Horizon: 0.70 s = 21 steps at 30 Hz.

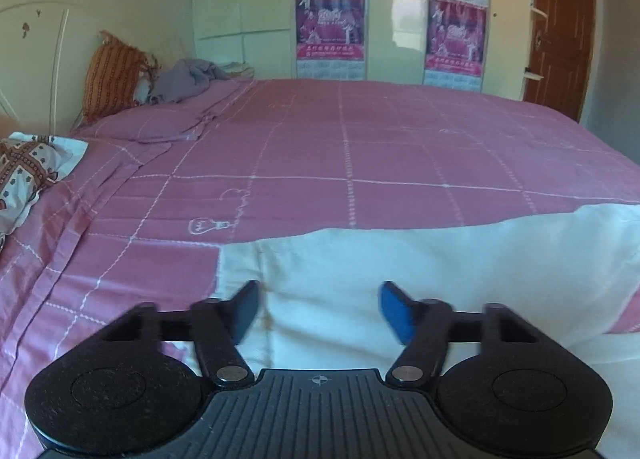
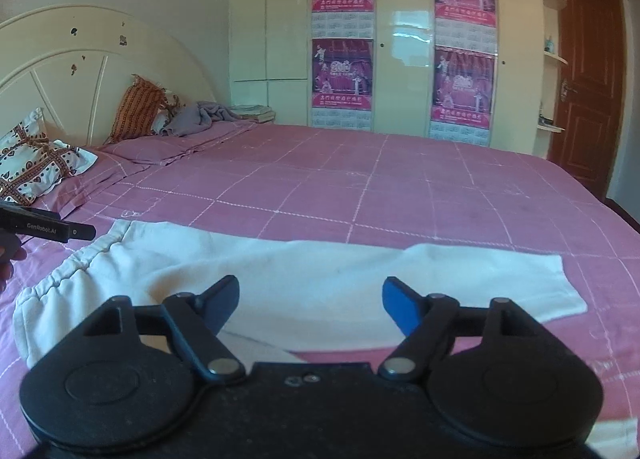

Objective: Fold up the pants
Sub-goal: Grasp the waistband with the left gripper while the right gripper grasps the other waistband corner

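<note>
White pants (image 2: 320,279) lie flat across the pink checked bedspread (image 2: 360,187), waistband (image 2: 68,271) to the left and leg ends (image 2: 552,283) to the right. My right gripper (image 2: 310,299) is open and empty, held just above the middle of the pants. My left gripper (image 1: 320,303) is open and empty, low over the waist end of the pants (image 1: 440,267). The left gripper's body shows at the left edge of the right wrist view (image 2: 48,225).
Pillows (image 2: 36,163) and an orange cushion (image 2: 136,107) lie at the white headboard (image 2: 80,59). A crumpled grey cloth (image 2: 200,115) sits behind them. Cream wardrobes with posters (image 2: 342,39) stand beyond the bed; a brown door (image 2: 588,79) is at right.
</note>
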Each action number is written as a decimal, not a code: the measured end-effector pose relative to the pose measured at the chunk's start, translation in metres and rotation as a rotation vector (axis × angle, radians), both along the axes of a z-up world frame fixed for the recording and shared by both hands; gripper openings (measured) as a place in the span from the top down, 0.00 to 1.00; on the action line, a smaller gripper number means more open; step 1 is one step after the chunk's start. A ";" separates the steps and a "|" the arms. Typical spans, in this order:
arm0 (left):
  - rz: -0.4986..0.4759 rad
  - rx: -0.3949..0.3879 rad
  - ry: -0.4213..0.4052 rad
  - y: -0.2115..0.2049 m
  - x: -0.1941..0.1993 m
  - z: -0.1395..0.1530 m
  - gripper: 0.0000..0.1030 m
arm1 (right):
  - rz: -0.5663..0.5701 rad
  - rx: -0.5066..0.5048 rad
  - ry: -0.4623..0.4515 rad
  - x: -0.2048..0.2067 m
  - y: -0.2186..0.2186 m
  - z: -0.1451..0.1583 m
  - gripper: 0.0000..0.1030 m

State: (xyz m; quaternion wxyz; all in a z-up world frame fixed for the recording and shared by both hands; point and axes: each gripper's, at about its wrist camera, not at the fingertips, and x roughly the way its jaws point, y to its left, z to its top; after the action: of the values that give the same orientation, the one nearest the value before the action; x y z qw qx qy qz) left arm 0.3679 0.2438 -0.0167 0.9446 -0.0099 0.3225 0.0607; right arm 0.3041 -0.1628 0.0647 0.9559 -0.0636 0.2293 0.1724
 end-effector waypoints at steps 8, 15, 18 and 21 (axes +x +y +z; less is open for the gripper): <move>-0.133 -0.056 0.143 0.091 0.095 -0.063 0.39 | 0.207 -0.033 0.054 0.124 0.055 -0.022 0.46; -0.269 -0.130 0.181 0.108 0.132 -0.093 0.39 | 0.318 -0.127 0.150 0.224 0.106 -0.055 0.53; -0.300 -0.159 0.165 0.113 0.141 -0.099 0.39 | 0.389 -0.189 0.203 0.252 0.132 -0.071 0.54; -0.319 -0.194 0.172 0.119 0.151 -0.103 0.39 | 0.446 -0.305 0.236 0.266 0.152 -0.088 0.55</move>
State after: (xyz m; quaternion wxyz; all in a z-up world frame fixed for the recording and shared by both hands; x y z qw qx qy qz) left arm 0.5186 0.3627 -0.1194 0.9058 -0.0446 0.4039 -0.1203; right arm 0.5704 -0.0104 -0.0235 0.8405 -0.2349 0.3425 0.3480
